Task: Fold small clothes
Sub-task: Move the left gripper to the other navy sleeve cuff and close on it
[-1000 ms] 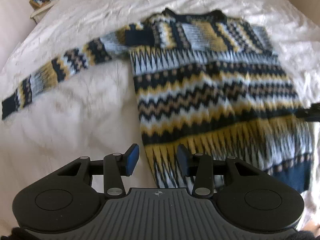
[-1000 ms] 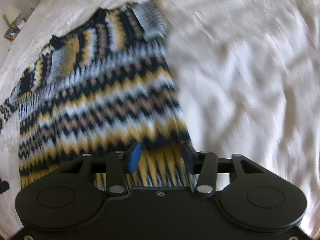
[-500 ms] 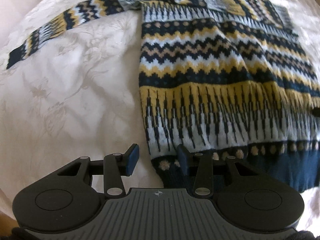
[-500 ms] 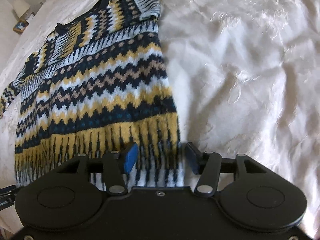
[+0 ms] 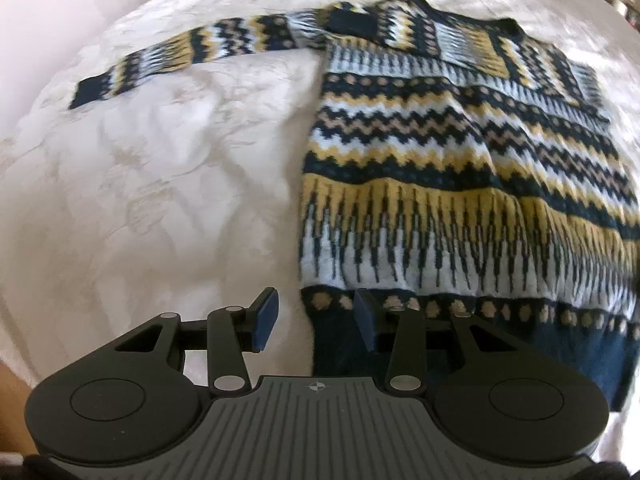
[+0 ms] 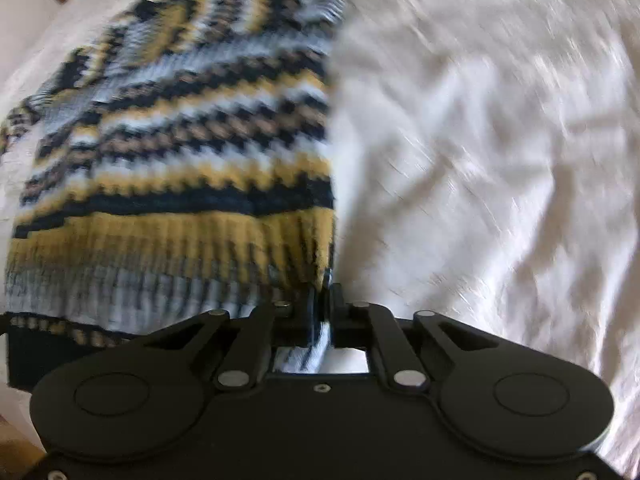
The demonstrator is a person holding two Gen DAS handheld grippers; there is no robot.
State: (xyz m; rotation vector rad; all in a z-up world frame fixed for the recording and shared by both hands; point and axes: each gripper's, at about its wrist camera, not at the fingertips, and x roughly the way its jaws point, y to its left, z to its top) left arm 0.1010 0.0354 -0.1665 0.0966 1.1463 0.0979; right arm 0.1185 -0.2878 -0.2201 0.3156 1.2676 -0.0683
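My right gripper [image 6: 325, 300] pinches the sweater's [image 5: 460, 168] hem corner; my left gripper [image 5: 316, 322] stands apart; I should clamp its corner before lifting evenly.

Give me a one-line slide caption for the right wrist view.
Right gripper shut on the patterned sweater's side edge, on a white bedspread.

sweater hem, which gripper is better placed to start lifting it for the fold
Right. The right gripper is shut on the sweater at its hem-side edge, while the left gripper is open, straddling the other hem corner without pinching it.
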